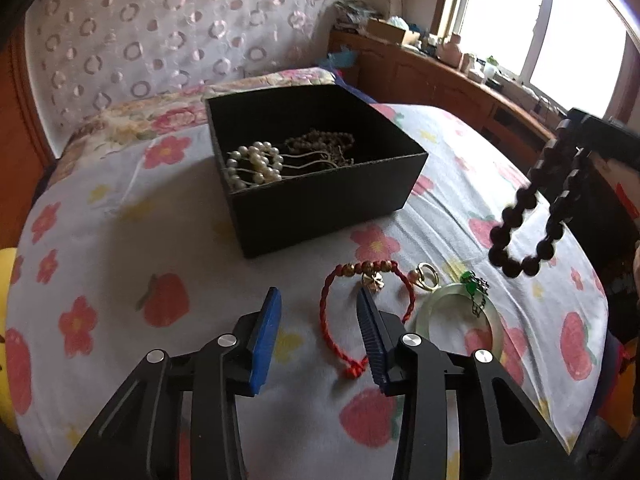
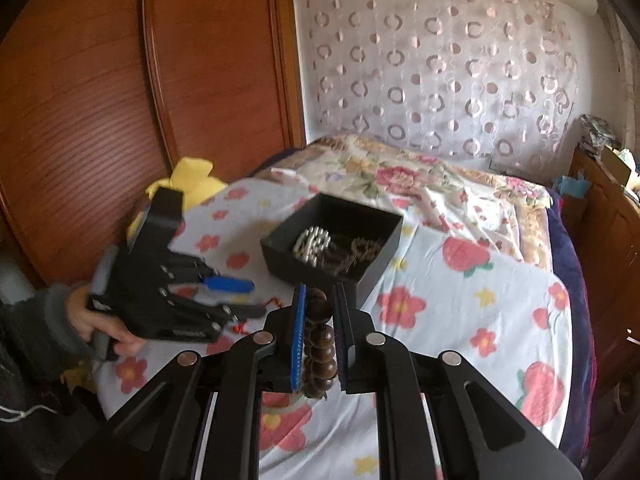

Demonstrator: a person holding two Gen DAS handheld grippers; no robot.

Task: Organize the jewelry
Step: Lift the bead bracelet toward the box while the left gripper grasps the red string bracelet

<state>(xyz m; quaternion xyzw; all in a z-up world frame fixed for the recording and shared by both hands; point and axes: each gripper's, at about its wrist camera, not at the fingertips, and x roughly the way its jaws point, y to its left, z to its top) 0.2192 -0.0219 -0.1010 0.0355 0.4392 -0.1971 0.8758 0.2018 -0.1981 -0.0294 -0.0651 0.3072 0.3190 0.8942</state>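
Note:
A black open box sits on the floral bedsheet and holds a pearl bracelet and a brown bead strand; it also shows in the right wrist view. My left gripper is open low over the sheet, its right finger over a red braided bracelet. A gold ring and a pale jade bangle with a green pendant lie to the right. My right gripper is shut on a dark wooden bead bracelet, which hangs in the air right of the box.
A wooden headboard and lace-covered wall stand behind the bed. A wooden cabinet with clutter runs under the window at right. A yellow plush toy lies at the bed's left edge.

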